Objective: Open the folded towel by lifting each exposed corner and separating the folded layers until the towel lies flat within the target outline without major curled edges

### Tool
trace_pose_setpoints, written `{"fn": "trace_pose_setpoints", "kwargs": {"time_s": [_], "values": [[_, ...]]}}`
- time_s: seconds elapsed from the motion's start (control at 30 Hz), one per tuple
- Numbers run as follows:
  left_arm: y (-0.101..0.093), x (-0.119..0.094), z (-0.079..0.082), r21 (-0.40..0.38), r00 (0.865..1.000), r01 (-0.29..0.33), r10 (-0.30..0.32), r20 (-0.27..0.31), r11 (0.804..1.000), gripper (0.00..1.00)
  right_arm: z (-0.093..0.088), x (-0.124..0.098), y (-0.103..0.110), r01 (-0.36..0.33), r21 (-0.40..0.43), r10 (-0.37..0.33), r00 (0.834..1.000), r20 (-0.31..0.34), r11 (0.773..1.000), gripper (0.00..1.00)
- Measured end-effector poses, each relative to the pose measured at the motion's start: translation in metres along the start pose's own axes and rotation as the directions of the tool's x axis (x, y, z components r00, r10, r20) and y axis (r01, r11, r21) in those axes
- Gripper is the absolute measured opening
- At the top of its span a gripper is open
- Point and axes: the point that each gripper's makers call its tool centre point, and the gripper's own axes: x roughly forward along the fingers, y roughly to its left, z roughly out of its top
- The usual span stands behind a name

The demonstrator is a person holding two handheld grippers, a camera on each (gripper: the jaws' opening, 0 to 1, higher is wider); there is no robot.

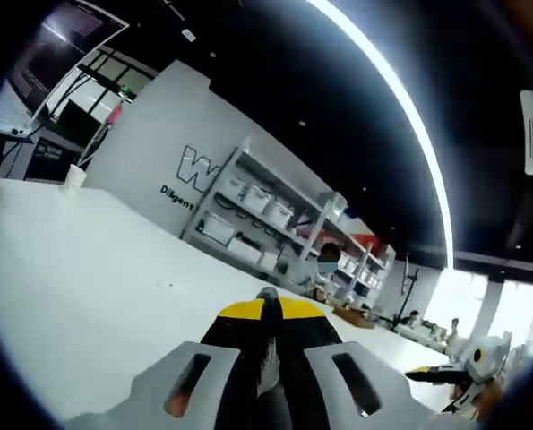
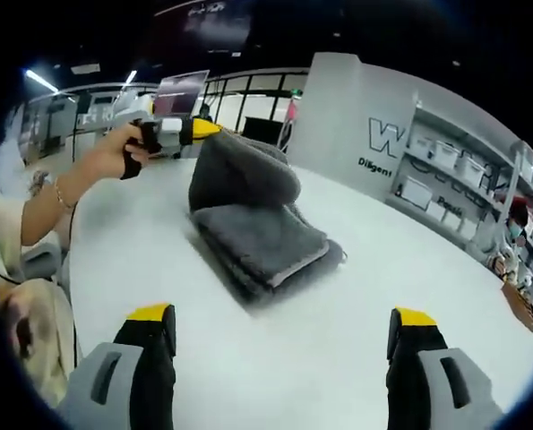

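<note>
White table [image 2: 338, 296], shelves upper right. Right gripper [image 2: 284, 336] gapes wide, towel [image 2: 253, 219] centre frame, one layer pinched by left gripper [image 2: 214, 131]. Left gripper view: jaws together, towel hidden.

Bare table [image 2: 338, 358] (towel [image 2: 257, 224] aside) before the right tongs [image 2: 284, 336].

Grey grippers [image 2: 281, 336], black jaws with yellow tips; a bracelet [image 2: 60, 193].

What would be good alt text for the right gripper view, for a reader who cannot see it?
A folded dark grey fleece towel lies on a white table, and the left gripper, held in a person's hand, lifts its top layer at the far end. In the foreground, the right gripper hovers with its yellow-tipped jaws wide apart.
</note>
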Motion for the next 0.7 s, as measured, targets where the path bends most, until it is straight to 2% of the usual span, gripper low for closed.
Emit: {"fn": "trace_pose_setpoints", "kwargs": {"time_s": [0.17,0.5,0.7], "values": [[0.024,-0.011,0.012,-0.025,0.997,-0.06,0.061,0.047,0.998,0.02,-0.002,0.003,0.003,-0.008,-0.004,0.008,1.0,-0.011,1.0,0.99],[0.057,-0.03,0.013,-0.054,0.988,-0.135,0.138,0.065,0.989,0.02,-0.004,0.006,0.009,-0.019,-0.015,0.018,1.0,-0.023,1.0,0.99],[0.081,-0.043,0.008,-0.089,0.977,-0.197,0.203,0.069,0.976,0.02,-0.006,0.008,0.012,-0.026,-0.021,0.025,0.999,-0.034,0.999,0.99]]}}
